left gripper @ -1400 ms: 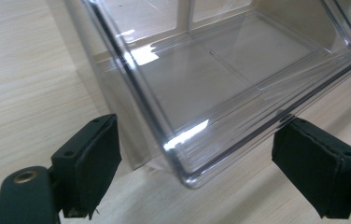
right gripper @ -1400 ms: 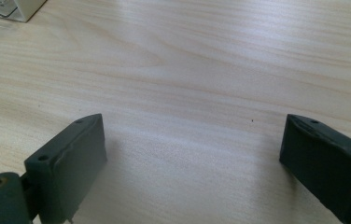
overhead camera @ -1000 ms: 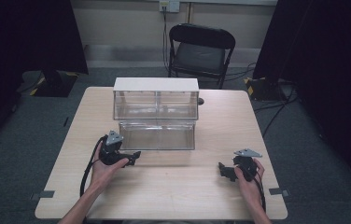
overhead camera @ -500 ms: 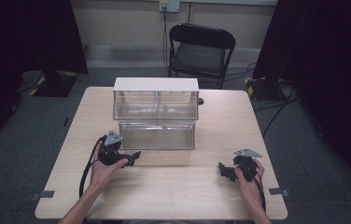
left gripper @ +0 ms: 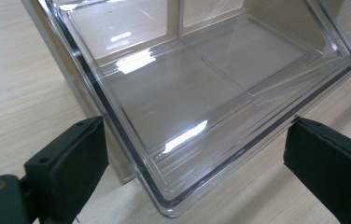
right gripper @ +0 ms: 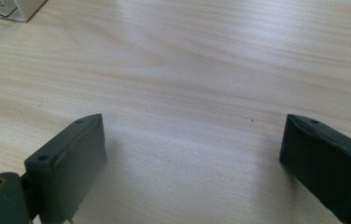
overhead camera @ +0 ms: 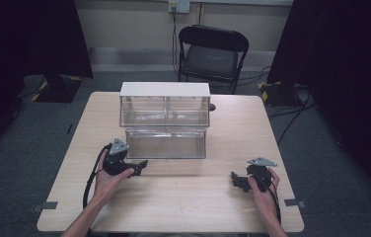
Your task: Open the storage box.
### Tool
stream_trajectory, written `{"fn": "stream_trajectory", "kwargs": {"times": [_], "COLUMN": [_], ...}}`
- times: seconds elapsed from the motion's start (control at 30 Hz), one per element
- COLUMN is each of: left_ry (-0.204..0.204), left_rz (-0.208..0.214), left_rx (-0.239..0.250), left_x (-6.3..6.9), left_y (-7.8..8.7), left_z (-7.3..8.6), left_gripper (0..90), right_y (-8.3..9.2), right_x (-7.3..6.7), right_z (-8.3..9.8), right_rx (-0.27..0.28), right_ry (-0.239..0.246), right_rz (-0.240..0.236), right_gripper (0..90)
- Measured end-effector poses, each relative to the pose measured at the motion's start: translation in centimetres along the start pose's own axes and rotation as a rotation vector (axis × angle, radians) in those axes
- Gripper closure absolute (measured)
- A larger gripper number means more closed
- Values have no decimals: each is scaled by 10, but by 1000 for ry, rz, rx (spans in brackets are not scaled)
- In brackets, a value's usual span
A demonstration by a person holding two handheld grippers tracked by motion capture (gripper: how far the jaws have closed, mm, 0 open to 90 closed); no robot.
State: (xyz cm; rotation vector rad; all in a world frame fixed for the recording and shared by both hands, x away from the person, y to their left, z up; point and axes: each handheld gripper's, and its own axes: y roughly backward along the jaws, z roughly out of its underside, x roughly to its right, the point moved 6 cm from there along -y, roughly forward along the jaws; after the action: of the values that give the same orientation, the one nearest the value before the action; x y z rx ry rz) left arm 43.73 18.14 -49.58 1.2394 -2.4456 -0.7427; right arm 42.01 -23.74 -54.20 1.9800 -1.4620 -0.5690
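Drawer corner (left gripper: 164, 205) between left hand-held gripper (left gripper: 197, 154) jaws, untouched

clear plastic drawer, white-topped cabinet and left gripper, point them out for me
clear plastic drawer (left gripper: 183, 98), left gripper view, its see-through floor
white-topped cabinet (overhead camera: 165, 89), high view, its flat white top
left gripper (overhead camera: 142, 164), high view, between its black jaw tips beside the drawer

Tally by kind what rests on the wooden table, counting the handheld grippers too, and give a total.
Clear plastic drawer cabinet with a white top: 1
Clear plastic drawer, pulled out in front of the cabinet: 1
Black two-jaw grippers: 2, the left gripper at the drawer's corner and the right gripper over bare table
Total: 4
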Motion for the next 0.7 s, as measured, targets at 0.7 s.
{"fn": "stream_trajectory", "kwargs": {"times": [0.7], "left_ry": [23], "left_rz": [40], "left_rx": [41], "left_x": [1], "left_y": [6], "left_z": [-3], "left_gripper": [42], "right_y": [0], "right_x": [0], "right_z": [0], "right_rx": [0], "right_ry": [0], "right_rz": [0], "right_gripper": [64]}}
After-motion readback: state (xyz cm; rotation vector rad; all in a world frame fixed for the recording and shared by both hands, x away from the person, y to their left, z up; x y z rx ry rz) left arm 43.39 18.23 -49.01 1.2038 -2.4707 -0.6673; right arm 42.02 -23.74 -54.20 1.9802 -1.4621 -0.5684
